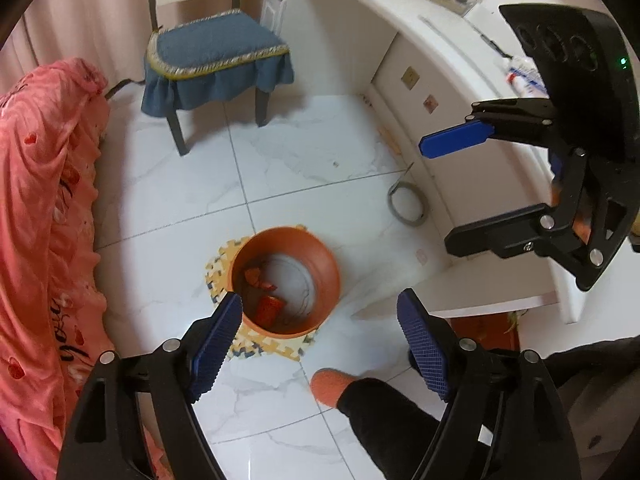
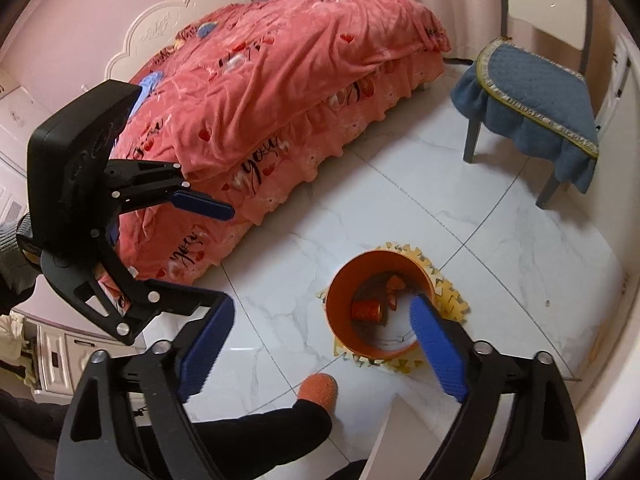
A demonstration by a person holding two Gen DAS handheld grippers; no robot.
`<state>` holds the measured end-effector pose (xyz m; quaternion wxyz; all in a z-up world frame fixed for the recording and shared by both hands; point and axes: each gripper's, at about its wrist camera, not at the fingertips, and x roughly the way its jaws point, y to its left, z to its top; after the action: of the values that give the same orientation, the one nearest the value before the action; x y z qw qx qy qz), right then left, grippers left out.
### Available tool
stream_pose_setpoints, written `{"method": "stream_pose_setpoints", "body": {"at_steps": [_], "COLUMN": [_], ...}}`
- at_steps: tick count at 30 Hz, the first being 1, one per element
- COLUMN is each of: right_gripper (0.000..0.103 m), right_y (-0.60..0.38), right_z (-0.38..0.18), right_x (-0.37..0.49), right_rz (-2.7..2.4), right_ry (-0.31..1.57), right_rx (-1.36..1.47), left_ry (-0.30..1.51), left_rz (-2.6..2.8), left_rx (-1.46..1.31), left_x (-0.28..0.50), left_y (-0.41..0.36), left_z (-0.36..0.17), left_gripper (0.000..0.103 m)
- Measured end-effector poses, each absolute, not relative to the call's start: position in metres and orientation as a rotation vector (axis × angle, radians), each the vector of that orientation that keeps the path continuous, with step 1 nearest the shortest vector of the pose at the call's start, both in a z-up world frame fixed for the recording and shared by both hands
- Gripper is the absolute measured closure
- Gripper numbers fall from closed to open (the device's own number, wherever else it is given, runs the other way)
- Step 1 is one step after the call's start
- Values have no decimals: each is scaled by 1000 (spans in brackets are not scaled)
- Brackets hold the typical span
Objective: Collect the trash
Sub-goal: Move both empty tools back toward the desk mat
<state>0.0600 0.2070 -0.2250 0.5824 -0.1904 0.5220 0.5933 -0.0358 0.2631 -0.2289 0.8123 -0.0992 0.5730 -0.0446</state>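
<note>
An orange round bin (image 1: 325, 258) (image 2: 340, 320) stands on the white tiled floor, on a yellow puzzle mat (image 1: 276, 346). Inside it lie a red can (image 1: 270, 308) (image 2: 366, 310) and orange scraps (image 1: 256, 276) (image 2: 394, 286). My left gripper (image 1: 320, 298) hangs above the bin, open, with nothing between its blue pads. My right gripper (image 2: 322, 304) is also above the bin and open, with nothing in it. Each gripper shows in the other's view: the right gripper (image 1: 436, 196) at the right, the left gripper (image 2: 228, 256) at the left.
A bed with a pink cover (image 2: 280, 92) (image 1: 40, 208) lies on one side. A chair with a blue cushion (image 1: 216, 56) (image 2: 536, 96) stands beyond the bin. The white desk (image 1: 400, 32) curves along the right. A person's orange slipper (image 1: 332, 386) (image 2: 320, 390) is near the bin, and a grey cable coil (image 1: 406, 210) lies by the desk.
</note>
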Motion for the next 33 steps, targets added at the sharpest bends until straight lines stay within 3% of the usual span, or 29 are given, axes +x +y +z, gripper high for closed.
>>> {"method": "stream_pose_setpoints", "body": {"at_steps": [6,9,33], "right_gripper": [8,7,5], "right_y": [183,170,10], "right_z": [-190,-173,-53], "right_x": [61,63,68], "right_rz": [1380,1375,1269], "right_ry": [1186,1173,980], "right_rx": [-385,-355,-214], "left_ry": [1192,1178,1007], "left_rz": [-98,-91,-139], "left_rx": [-178,-152,39], "left_x": [-36,-38,-33], "left_y": [237,226,116], "left_z": [-196,-182,-76], "left_gripper": [18,9,9]}}
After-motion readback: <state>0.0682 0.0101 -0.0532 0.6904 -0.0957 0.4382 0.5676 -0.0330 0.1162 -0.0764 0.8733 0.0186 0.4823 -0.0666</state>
